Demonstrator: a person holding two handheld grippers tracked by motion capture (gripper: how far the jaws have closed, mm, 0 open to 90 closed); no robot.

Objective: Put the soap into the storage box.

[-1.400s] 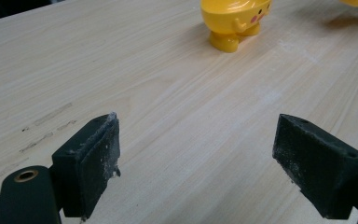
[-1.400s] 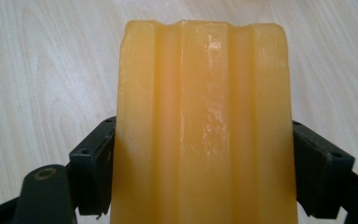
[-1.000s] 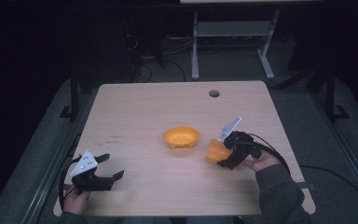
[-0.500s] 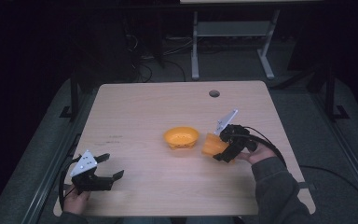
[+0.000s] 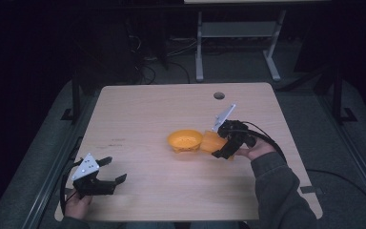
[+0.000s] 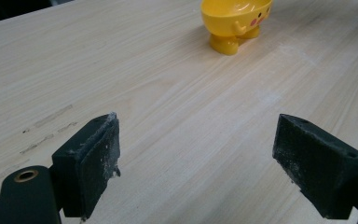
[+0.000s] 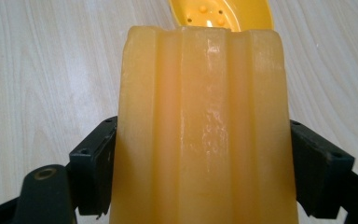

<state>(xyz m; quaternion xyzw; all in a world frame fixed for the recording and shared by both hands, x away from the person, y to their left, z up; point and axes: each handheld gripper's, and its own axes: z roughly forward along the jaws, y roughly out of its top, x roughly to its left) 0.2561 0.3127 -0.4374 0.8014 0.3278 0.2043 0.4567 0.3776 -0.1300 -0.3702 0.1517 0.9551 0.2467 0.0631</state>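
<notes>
Closer and closer goes the right gripper (image 5: 221, 147): over the last second it has carried its orange ridged block (image 5: 213, 141) leftwards across the table (image 5: 138, 109), and now the block's leading edge sits just beside the rim of the yellow bowl (image 5: 185, 141), perhaps touching it, though the high view cannot settle that. From the right gripper view the block (image 7: 205, 130) is pinched squarely between the two black jaws, one pressing on each flank, and beyond its top edge the bowl's inside (image 7: 221, 14) peeks out, dotted with small holes or bumps. That lines up nicely: the block is aimed straight at the bowl, so my read is that the carry is nearly over and the drop into the bowl comes next, needing a little more lift to clear the rim.

Meanwhile the left gripper (image 5: 106, 174) has not budged, resting at the near left corner of the table with its jaws spread wide on nothing. Its own view looks across bare wood to the bowl (image 6: 235, 21), which stands upright on a short foot, with a painted face on its side, well apart from those idle jaws.
</notes>
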